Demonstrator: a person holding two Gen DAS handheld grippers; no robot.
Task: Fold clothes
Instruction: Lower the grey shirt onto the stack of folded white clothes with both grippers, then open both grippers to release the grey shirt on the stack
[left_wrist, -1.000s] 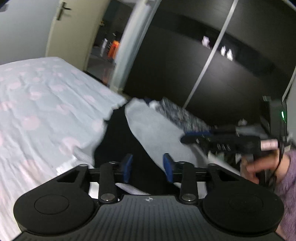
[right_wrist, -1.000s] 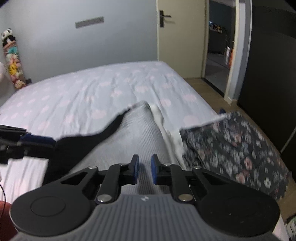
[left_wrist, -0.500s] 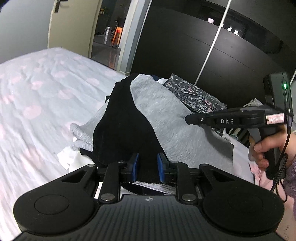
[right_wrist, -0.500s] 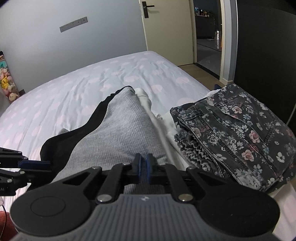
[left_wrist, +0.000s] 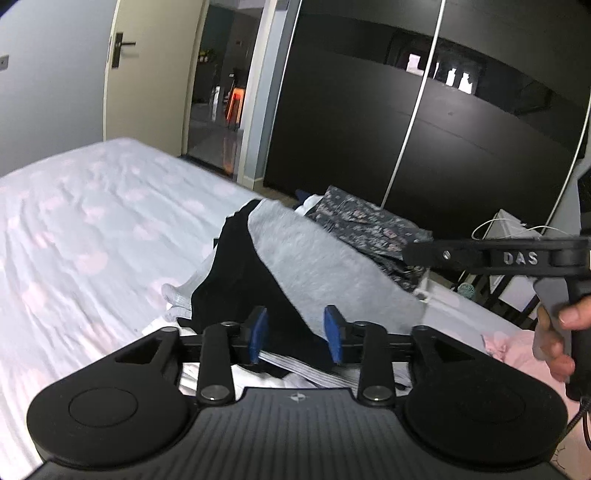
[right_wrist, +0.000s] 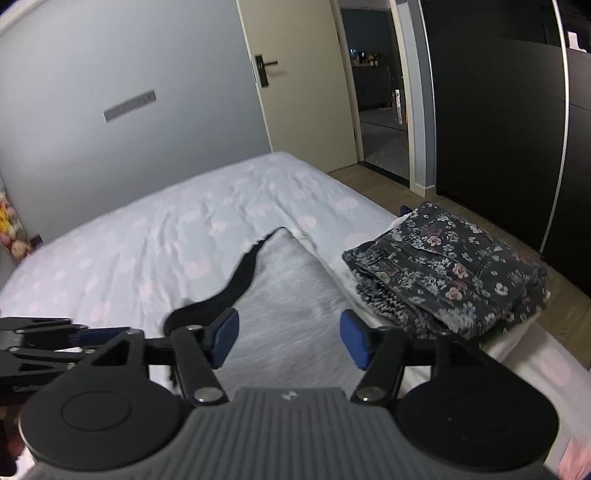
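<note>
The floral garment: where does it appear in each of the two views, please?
Left wrist view: floral garment, right of centre, behind the grey garment.
Right wrist view: floral garment, right side, folded at the bed's edge.
Shared landmark: the open doorway.

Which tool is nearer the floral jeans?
Right. The right tool is just left of the floral jeans, opening over the grey top. The left tool, also opening, is further left, past the grey top.
</note>
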